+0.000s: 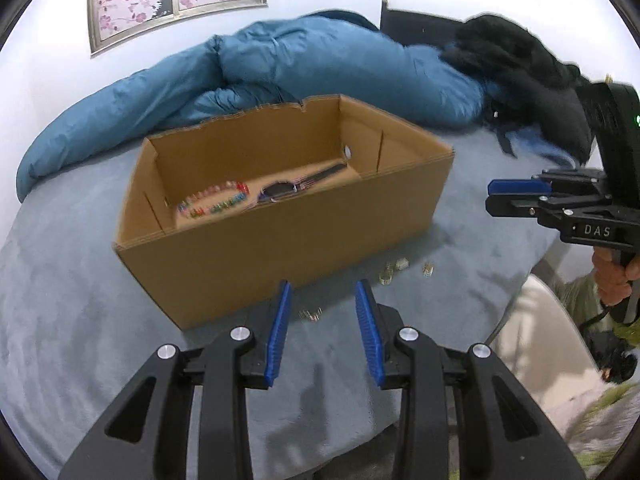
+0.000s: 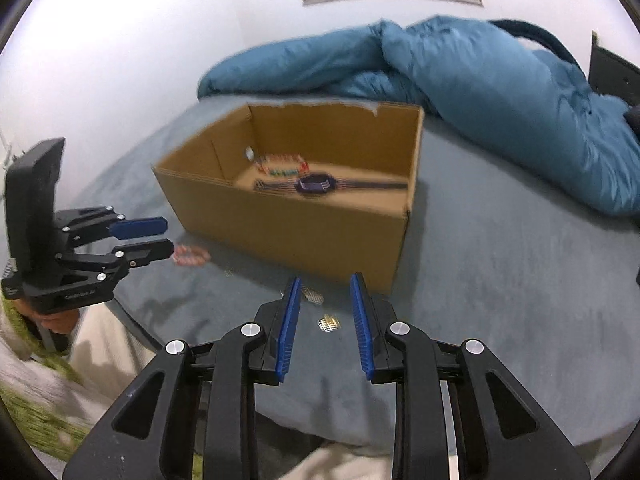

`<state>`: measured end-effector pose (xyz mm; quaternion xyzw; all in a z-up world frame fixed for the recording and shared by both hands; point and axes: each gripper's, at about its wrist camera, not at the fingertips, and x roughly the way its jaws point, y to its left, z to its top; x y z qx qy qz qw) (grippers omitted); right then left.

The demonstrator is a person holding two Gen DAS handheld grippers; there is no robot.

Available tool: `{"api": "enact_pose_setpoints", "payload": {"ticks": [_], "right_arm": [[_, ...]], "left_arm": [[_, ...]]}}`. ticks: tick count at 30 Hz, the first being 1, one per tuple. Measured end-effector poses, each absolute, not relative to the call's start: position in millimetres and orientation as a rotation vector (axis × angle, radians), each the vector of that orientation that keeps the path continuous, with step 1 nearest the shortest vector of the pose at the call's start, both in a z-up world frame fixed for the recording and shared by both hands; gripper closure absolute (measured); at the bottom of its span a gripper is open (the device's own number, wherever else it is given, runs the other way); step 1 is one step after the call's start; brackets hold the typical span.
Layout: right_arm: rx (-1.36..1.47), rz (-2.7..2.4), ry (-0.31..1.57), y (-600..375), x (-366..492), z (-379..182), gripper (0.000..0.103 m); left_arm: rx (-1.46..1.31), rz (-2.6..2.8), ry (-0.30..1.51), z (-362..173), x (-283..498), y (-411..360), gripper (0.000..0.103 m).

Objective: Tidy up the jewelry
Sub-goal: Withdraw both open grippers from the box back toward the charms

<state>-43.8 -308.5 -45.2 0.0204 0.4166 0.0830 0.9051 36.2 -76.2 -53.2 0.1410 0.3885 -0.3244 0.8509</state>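
Left wrist: both claws point(image 1: 323, 294) point(image 2: 325, 290) tilt downward, empty, jaws apart.

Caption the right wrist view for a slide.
Right gripper, jaws open, above gold trinkets beside a cardboard box holding a watch and beaded bracelet.

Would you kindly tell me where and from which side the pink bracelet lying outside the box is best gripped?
Probably across one long side of the pink bracelet, from above. It lies flat on the grey cover as an open loop, so one finger can drop inside the loop and one outside. The left gripper is closest, its jaws open and empty.
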Motion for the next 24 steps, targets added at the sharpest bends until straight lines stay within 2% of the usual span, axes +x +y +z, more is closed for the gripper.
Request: {"api": "enact_pose_setpoints", "payload": {"ticks": [6, 12, 18, 24], "right_arm": [[0.059, 0.142, 0.948, -315.4, -39.5, -91.9, 0.077], [0.086, 0.154, 0.957, -316.7, -39.0, -96.2, 0.077], [0.088, 0.165, 0.92, -317.0, -45.4, -87.4, 0.062], [0.065, 0.166, 0.921, -314.7, -46.2, -88.2, 0.055]], "left_arm": [[0.374, -0.628, 0.9, -101.1, 39.2, -88.2, 0.071], [0.372, -0.613, 0.903, -107.7, 38.1, -87.5, 0.071], [0.394, -0.616, 0.88, -102.4, 35.2, -92.9, 0.071], [0.399, -0.603, 0.888, -105.8, 34.5, -95.2, 0.071]]}}
